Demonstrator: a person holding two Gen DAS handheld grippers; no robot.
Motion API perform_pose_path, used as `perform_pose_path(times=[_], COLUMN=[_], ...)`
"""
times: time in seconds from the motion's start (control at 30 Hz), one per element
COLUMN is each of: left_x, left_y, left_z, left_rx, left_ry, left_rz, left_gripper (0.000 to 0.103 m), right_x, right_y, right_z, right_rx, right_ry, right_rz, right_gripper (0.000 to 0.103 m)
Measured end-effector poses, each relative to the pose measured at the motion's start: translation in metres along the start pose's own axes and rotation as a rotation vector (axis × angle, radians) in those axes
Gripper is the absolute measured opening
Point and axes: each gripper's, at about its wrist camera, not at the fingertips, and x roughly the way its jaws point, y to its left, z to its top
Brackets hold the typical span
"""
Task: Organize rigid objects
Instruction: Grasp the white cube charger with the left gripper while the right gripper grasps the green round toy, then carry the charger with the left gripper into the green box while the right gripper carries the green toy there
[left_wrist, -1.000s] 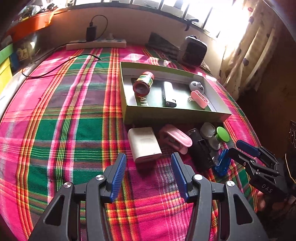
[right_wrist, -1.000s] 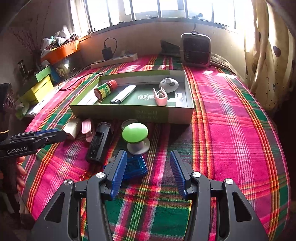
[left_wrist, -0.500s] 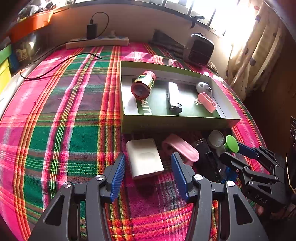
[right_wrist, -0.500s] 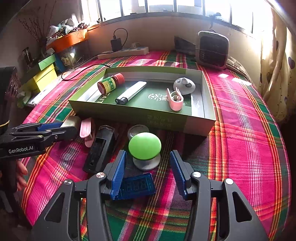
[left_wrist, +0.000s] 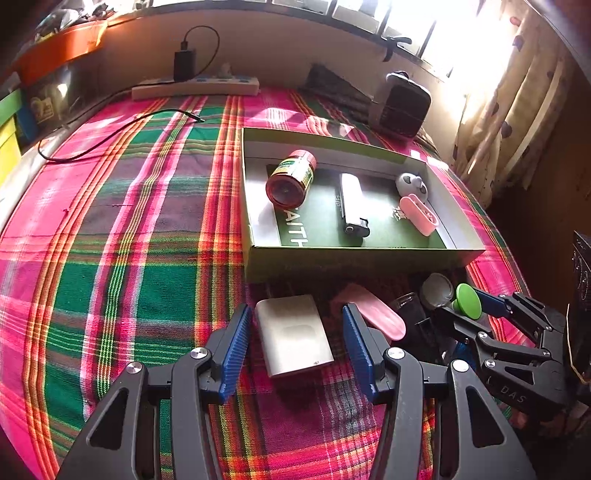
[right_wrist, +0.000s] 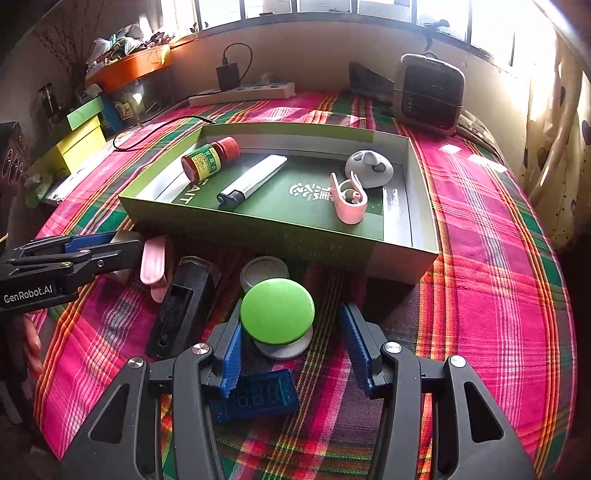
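A cream rectangular box (left_wrist: 293, 338) lies flat on the plaid cloth between the fingers of my left gripper (left_wrist: 295, 332), which is open with gaps on both sides. My right gripper (right_wrist: 291, 341) is open around a green-topped round knob (right_wrist: 277, 315); its left pad is close to the knob and its right pad stands apart. A blue digital display (right_wrist: 258, 397) lies under its left finger. The green tray (right_wrist: 258, 229) holds a red-capped bottle (right_wrist: 207, 160), a white lighter (right_wrist: 255, 179), a grey rounded piece (right_wrist: 369, 168) and a pink clip (right_wrist: 349, 201).
In front of the tray lie a pink case (right_wrist: 153, 262), a black device (right_wrist: 181, 306) and a round tin lid (right_wrist: 262, 269). A power strip (right_wrist: 243, 94), a small heater (right_wrist: 428, 94) and a loose cable (left_wrist: 110, 136) sit at the back. Coloured boxes (right_wrist: 81, 136) stand at the left.
Both grippers moved forward and lower. The cream box now lies between the left fingers and the green knob between the right fingers. Neither gripper's opening changed.
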Motion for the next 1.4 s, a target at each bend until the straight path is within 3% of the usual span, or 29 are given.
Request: perform_pose_path(times=[0.23,0.33,0.43,0.6,1.4], left_x=[-0.001,-0.001,-0.002,-0.003,-0.004], left_y=[0.000,-0.001,0.002,0.003,0.003], left_z=[-0.001,-0.002,-0.003,-0.004,-0.006], left_rx=[0.010,0.019,0.007,0.006,0.009], left_ry=[-0.007,-0.006,-0.010,-0.012,-0.013], left_rz=[0.013,0.033,0.030,0.031,0.034], left_gripper=[0.049,0.042,0.038,0.036,0.035], right_x=[-0.002,-0.002,-0.003,-0.004,-0.007], right_y=[-0.003,-0.004,-0.005,-0.008,-0.011], right_z=[-0.001,-0.001,-0.002,-0.002,-0.005], right_rx=[0.020,0.023,0.024,0.034,0.057], right_ry=[-0.004,-0.006,-0.007,-0.010,-0.017], right_rz=[0.018,0.020,0.015,0.019,0.018], right_gripper=[0.050,0.049,0.038,0.034,0.033])
